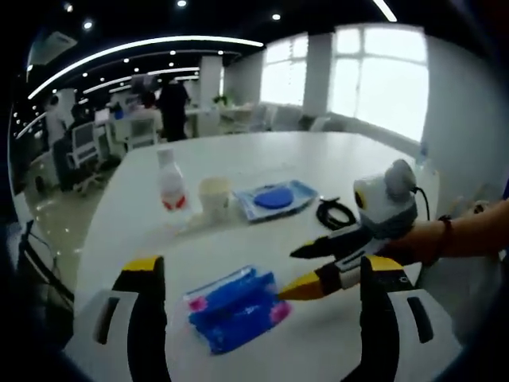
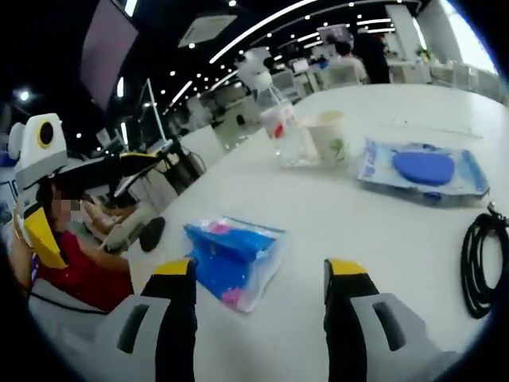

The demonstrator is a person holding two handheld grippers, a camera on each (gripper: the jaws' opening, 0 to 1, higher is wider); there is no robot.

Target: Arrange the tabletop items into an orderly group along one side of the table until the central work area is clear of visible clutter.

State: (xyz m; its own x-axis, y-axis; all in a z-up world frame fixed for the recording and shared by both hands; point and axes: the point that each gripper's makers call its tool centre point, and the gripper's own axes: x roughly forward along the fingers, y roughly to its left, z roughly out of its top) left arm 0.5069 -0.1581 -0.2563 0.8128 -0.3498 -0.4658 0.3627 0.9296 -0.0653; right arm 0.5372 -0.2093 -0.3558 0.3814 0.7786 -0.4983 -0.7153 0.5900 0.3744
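Observation:
A blue plastic packet (image 1: pixel 235 306) with pink patches lies on the white table (image 1: pixel 143 215), just ahead of my left gripper (image 1: pixel 262 269), whose jaws stand wide open on either side of it. From the right, my right gripper (image 1: pixel 293 273) reaches in with its jaws open and its yellow tip close to the packet's right edge. In the right gripper view the same packet (image 2: pixel 231 259) lies by the left jaw of my right gripper (image 2: pixel 261 267), with nothing held. Farther back stand a clear bottle (image 1: pixel 171 187) with a red label, a paper cup (image 1: pixel 215 195) and a flat blue pouch (image 1: pixel 274 197).
A coiled black cable (image 1: pixel 336 213) lies right of the pouch, also seen as the cable (image 2: pixel 481 255) at the right edge. The bottle (image 2: pixel 278 127), cup (image 2: pixel 328 137) and pouch (image 2: pixel 421 169) sit along the far side. A person in a red top (image 2: pixel 79 274) is beside the table; office desks and people stand behind.

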